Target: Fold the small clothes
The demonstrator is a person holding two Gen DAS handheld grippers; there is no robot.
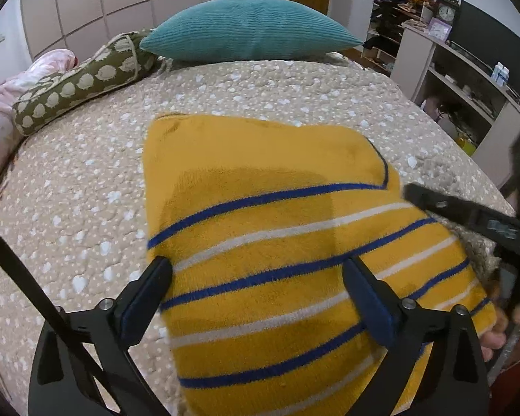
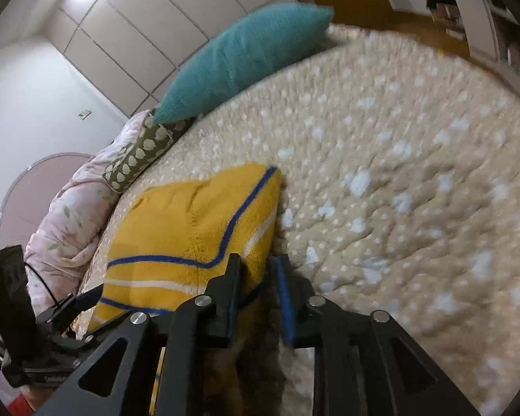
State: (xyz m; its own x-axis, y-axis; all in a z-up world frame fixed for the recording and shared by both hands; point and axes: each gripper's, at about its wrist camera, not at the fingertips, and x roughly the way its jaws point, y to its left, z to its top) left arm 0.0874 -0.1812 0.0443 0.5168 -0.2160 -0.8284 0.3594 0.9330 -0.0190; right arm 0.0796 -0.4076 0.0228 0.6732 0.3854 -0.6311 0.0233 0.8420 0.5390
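A yellow fleece garment (image 1: 277, 228) with blue and white stripes lies folded on the beige dotted bedspread (image 1: 86, 180). My left gripper (image 1: 256, 277) is open, its jaws spread wide just above the garment's near part. My right gripper (image 2: 254, 270) is nearly closed over the garment's (image 2: 190, 222) right edge, with a narrow gap between its jaws. One of its fingers (image 1: 468, 215) shows at the right of the left wrist view. Whether cloth is pinched is unclear.
A teal pillow (image 1: 253, 29) and a green patterned bolster (image 1: 83, 79) lie at the bed's far end, with a pink floral quilt (image 1: 3, 100) at the left. White shelves (image 1: 468, 79) stand to the right of the bed.
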